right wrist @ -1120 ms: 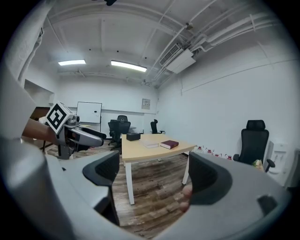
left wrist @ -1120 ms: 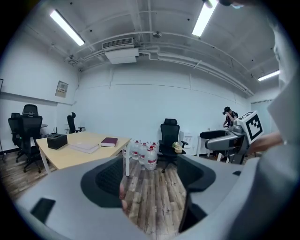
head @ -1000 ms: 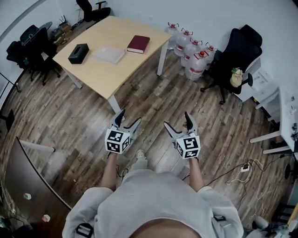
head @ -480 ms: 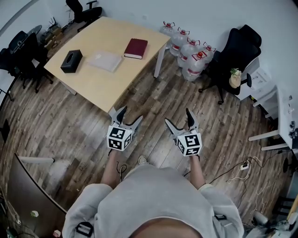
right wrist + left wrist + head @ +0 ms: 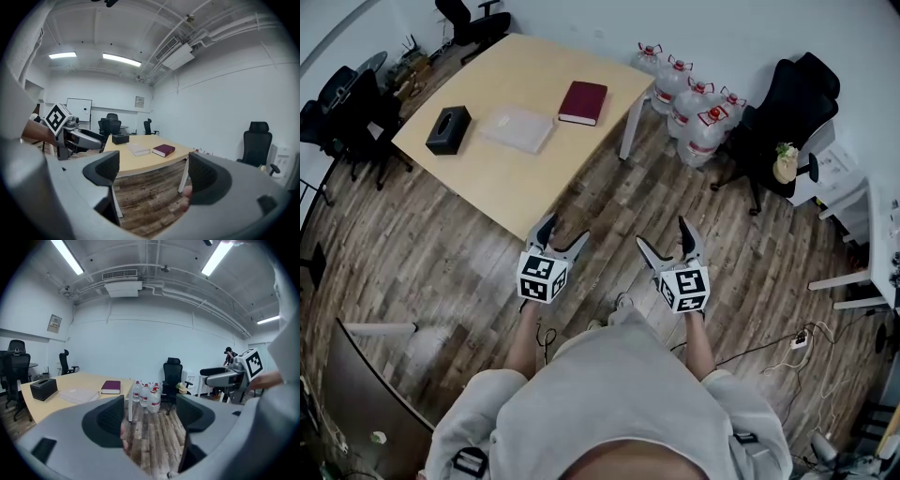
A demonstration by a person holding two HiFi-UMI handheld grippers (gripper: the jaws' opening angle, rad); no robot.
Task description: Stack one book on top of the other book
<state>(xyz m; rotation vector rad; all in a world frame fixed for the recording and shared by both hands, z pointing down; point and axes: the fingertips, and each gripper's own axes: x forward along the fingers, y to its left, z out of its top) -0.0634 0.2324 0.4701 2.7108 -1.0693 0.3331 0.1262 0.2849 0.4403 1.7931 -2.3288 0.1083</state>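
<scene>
A dark red book (image 5: pixel 583 102) lies near the far edge of the wooden table (image 5: pixel 497 169), and it also shows as the red book (image 5: pixel 111 387) and the red book (image 5: pixel 163 150). A pale, whitish book (image 5: pixel 517 128) lies beside it toward the table's middle; the pale book (image 5: pixel 139 149) shows in the right gripper view too. My left gripper (image 5: pixel 558 237) and right gripper (image 5: pixel 666 244) hover over the floor short of the table's near corner. Both stand open with nothing between the jaws.
A black tissue box (image 5: pixel 448 129) sits on the table's left part. Several water jugs (image 5: pixel 694 108) stand by the far table leg. A black office chair (image 5: pixel 778 112) is at the right, more chairs (image 5: pixel 347 103) at the left. A cable and power strip (image 5: pixel 802 336) lie on the floor.
The view has shifted a little: the table has drawn nearer to the grippers over the second. Both grippers stay open and level, side by side.
</scene>
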